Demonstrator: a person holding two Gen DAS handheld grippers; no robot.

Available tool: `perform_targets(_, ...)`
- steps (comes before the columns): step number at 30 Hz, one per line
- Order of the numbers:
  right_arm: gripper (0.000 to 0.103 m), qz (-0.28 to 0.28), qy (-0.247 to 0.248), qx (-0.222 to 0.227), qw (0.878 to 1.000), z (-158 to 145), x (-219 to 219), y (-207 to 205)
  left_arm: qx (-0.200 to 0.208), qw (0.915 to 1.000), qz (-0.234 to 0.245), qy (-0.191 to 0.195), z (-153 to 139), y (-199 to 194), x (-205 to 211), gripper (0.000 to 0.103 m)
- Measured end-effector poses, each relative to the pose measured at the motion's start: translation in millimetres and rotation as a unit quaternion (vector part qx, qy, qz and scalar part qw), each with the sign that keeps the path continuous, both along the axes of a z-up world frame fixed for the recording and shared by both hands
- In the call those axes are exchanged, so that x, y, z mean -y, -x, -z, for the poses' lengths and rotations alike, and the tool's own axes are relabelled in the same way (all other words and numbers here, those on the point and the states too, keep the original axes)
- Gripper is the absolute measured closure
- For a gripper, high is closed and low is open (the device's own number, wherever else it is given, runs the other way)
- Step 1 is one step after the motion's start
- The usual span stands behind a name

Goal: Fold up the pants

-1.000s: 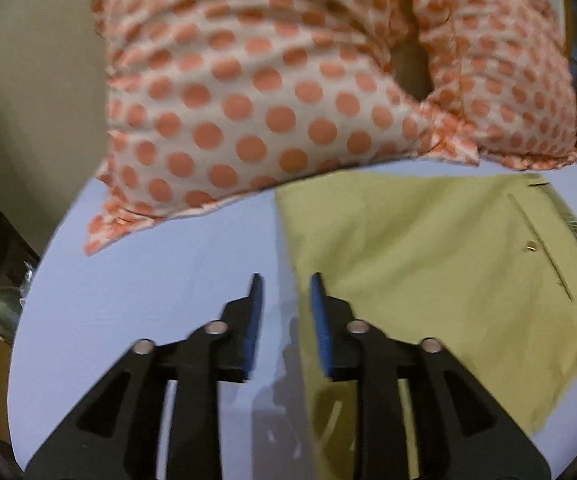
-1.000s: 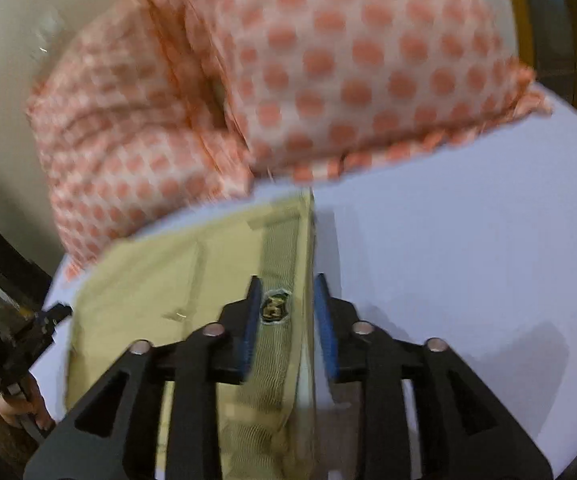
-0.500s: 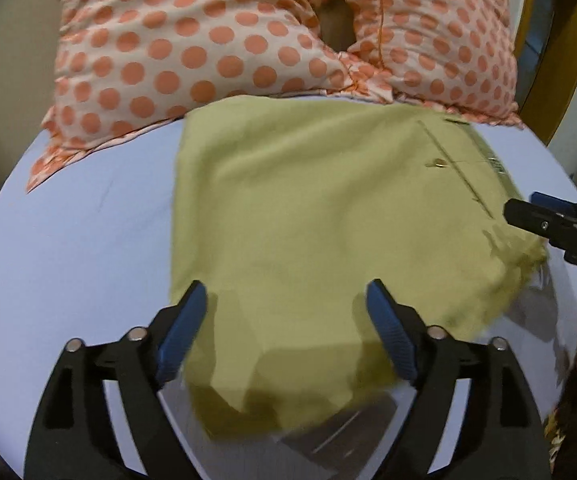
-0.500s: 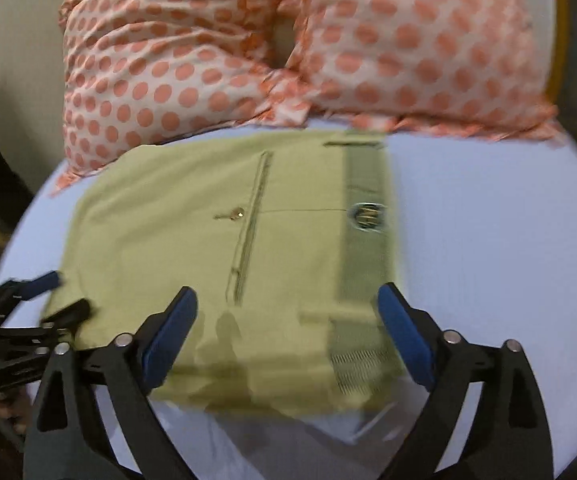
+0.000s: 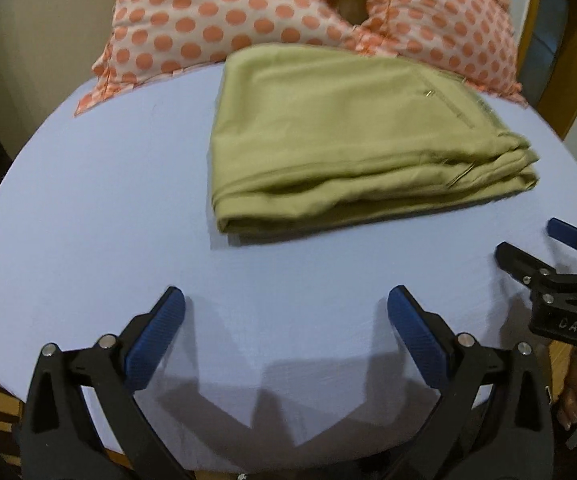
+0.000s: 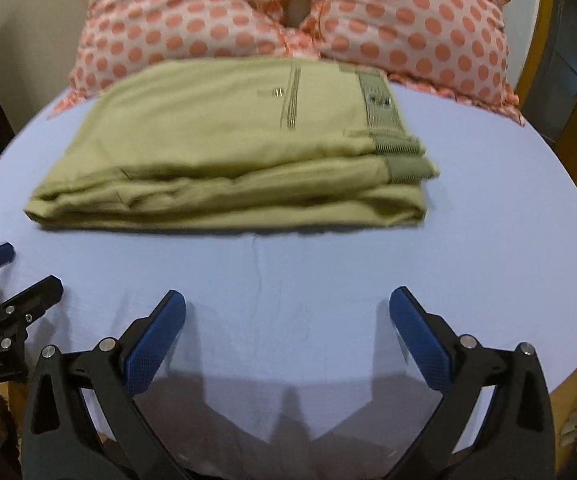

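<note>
Olive-green pants (image 5: 348,136) lie folded in a thick rectangle on the lavender bed sheet (image 5: 88,208), just in front of the pillows. They also show in the right wrist view (image 6: 240,148), with waistband and pocket seam on top. My left gripper (image 5: 286,312) is open and empty, hovering over bare sheet well short of the pants. My right gripper (image 6: 287,312) is open and empty too, also short of the pants. Each gripper shows at the edge of the other's view: the right gripper (image 5: 528,244), the left gripper (image 6: 28,272).
Two white pillows with orange dots (image 5: 216,20) (image 6: 416,28) lean at the back, touching the far edge of the pants. A wooden bed frame (image 5: 564,92) stands at the right. The sheet's front edge (image 6: 328,412) lies right below the fingers.
Both grippers let go of the pants, opened wide and pulled back toward the front edge. The pants, first held at their edges, now lie folded flat on the sheet.
</note>
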State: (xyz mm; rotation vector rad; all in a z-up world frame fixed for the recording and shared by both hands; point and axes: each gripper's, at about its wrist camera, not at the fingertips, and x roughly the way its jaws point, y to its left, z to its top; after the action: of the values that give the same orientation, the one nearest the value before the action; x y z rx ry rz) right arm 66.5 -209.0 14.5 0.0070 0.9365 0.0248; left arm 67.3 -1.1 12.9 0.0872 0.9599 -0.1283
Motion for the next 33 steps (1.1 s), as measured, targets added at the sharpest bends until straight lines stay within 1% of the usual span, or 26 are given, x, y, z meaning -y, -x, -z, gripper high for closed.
perform_targets(2,0.001,0.005,-0.008,-0.003,1.0,1.5,1.4,2.3,0.005,1.0,-0.003,0.002,1.1,1.7,-0.7,0.002)
perform_targets(18,0.001,0.001,-0.006,-0.004,1.0,1.5,-0.6,3.8,0.014,0.9998,-0.011,0.004,2.0,7.4,-3.0,0.002)
perform_targets(33,0.001,0.003,-0.006,-0.003,1.0,1.3,-2.2,3.2,0.004,0.9998,-0.017,0.003,1.0,4.2,-1.0,0.002)
